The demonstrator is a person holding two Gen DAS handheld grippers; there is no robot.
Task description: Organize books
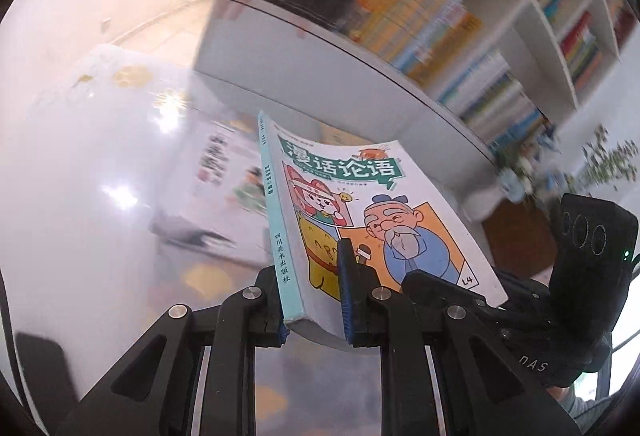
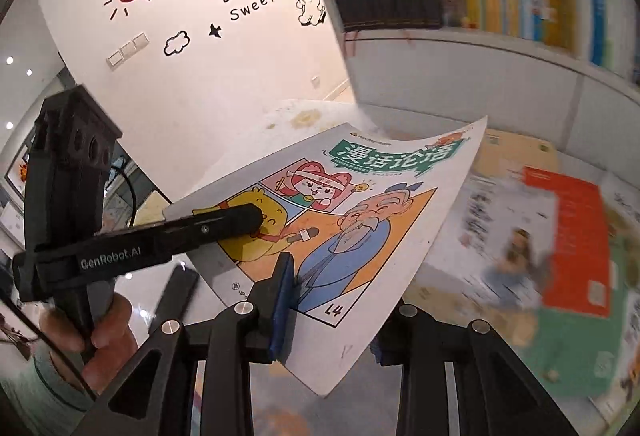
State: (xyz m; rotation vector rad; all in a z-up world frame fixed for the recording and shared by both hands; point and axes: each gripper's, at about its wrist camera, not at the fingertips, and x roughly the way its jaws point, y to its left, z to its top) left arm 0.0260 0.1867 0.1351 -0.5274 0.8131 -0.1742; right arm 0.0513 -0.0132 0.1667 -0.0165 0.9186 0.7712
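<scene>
Shelving comes first in the reckoning: the white bookcase [image 2: 500,47] stands behind the glossy table [image 1: 80,195], its rows already packed with upright spines, so the step in hand looks like carrying the cartoon paperback [image 1: 360,211] across to a free slot; doing it well probably means keeping both grips level with each other so the thin book does not twist, bringing the teal spine [image 1: 276,220] round toward the shelf edge, and letting one side go only once the book is partly seated; the bookcase is smooth painted board with square compartments; the table is hard and mirror-bright, with other flat, glossy-covered books [image 2: 568,244] lying blurred on it below; the paperback is held in the air above them, soft-covered and limp, its far edge curling in the right wrist view, its cover slick and brightly printed; the left gripper [image 1: 314,300] is clamped across the spine end, one blue ribbed pad [image 1: 345,288] on the cover and the other beneath; the right gripper [image 2: 340,300] pinches the near corner, its pad [image 2: 285,300] pressed on the cover, the far finger hidden under the page.
</scene>
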